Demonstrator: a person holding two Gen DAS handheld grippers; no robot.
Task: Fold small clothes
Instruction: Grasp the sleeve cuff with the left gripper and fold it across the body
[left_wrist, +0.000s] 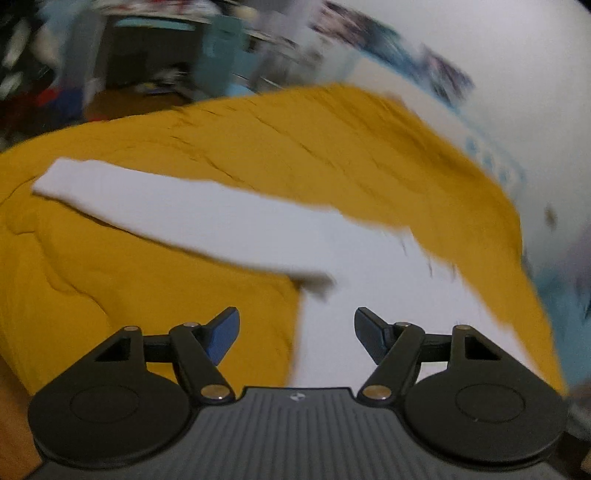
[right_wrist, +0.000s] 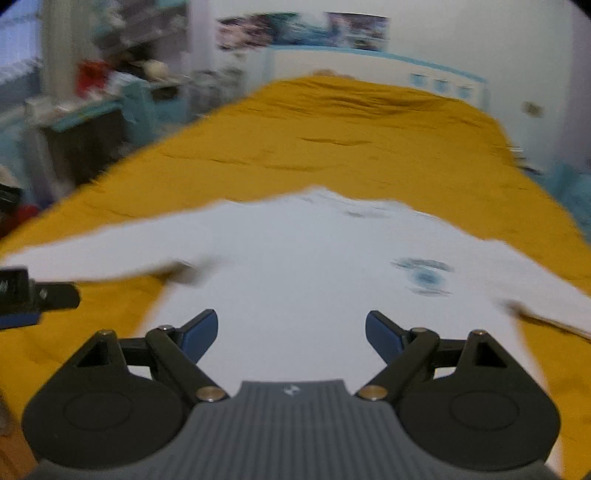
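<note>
White long-sleeved shirt spread flat on mustard bedspread, right tool agape above hem

Bed w/ mustard-yellow cover, lightly wrinkled, fills both views. White long-sleeve shirt lies flat on it, sleeves spread out to each side, small blue print on chest. Left sleeve stretches straight across cover. Both views blurred.

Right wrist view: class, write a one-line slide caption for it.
Open right tongs hover above a white long-sleeved shirt spread flat on a mustard-yellow bedspread, sleeves outstretched.
</note>
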